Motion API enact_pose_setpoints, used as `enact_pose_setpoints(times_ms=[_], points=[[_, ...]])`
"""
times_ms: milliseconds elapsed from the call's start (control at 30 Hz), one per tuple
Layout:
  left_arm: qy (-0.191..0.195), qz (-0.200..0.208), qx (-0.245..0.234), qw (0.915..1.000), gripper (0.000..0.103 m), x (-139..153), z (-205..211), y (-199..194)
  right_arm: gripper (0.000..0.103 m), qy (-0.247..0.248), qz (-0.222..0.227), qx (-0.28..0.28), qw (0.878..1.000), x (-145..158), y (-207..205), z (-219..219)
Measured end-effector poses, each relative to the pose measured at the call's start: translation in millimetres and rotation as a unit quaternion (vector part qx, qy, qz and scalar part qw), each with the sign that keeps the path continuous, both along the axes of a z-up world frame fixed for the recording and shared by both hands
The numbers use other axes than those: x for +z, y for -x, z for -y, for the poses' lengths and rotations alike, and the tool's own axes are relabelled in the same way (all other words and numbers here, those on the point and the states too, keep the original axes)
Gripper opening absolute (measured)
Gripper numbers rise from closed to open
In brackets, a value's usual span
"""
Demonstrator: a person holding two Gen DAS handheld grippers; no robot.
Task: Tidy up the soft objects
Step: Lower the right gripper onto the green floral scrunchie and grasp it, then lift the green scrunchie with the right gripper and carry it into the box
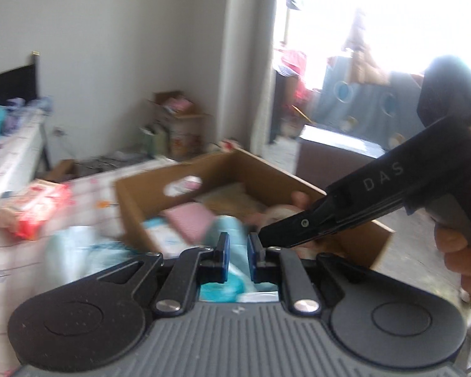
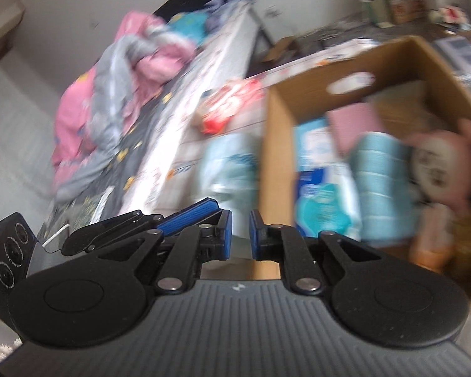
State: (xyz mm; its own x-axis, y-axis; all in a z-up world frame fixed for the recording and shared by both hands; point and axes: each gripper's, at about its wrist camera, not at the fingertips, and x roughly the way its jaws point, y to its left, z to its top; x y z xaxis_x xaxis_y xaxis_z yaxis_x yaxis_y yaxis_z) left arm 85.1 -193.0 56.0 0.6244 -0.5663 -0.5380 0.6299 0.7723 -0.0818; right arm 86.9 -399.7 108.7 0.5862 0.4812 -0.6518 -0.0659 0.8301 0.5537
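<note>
1. Cluttered bedroom, blurred; bed (image 2: 116, 100) heaped with pink and grey bedding.
2. Patterned table (image 1: 3, 251) carrying open cardboard box (image 2: 276, 144), stiff-walled, already holding pale-blue roll (image 2: 380, 185), pink plush (image 2: 436, 169), soft packs.
3. Red crinkly pack (image 1: 37, 210) and pale-blue pack (image 2: 229, 169) lying outside, beside box.
4. Left tool (image 1: 238, 257) and right tool (image 2: 240, 235) both pinched together, empty.
5. Best slowed, opened wide, squeezed gently.

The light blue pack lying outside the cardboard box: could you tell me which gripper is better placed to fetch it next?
Probably the left gripper: the light blue pack lies just left of it, while the right gripper hangs over the cardboard box.
</note>
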Motion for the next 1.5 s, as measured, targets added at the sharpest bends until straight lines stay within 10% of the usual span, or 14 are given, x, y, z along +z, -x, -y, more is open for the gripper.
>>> enact_pose_setpoints(times_ms=[200,400,700,967,1133,1500], points=[[-0.011,-0.027,-0.007,0.9996,0.037,-14.8,0.8,5.6,0.013,-0.012,0.005,-0.012,1.0,-10.5,20.3,27.6],[-0.047,-0.033,0.088,0.9945,0.063,-21.8,-82.6,6.6,0.03,-0.005,0.007,0.062,0.998,-17.4,-3.3,-30.3],[-0.09,-0.121,0.259,0.9541,0.084,-68.7,-201.1,29.9,0.051,-0.029,-0.04,0.225,0.973,-51.0,-44.4,-191.6],[-0.098,-0.161,0.314,0.9304,0.084,-112.8,-245.3,39.2,0.052,0.025,-0.112,0.283,0.952,-114.4,-56.6,-305.6],[-0.098,-0.158,0.312,0.9317,0.082,-124.9,-252.2,41.4,0.052,0.05,-0.128,0.287,0.948,-140.7,-60.1,-331.0],[-0.064,-0.146,0.303,0.9394,0.028,-124.5,-252.2,45.5,0.022,0.041,-0.134,0.298,0.944,-160.5,-52.7,-343.2]])
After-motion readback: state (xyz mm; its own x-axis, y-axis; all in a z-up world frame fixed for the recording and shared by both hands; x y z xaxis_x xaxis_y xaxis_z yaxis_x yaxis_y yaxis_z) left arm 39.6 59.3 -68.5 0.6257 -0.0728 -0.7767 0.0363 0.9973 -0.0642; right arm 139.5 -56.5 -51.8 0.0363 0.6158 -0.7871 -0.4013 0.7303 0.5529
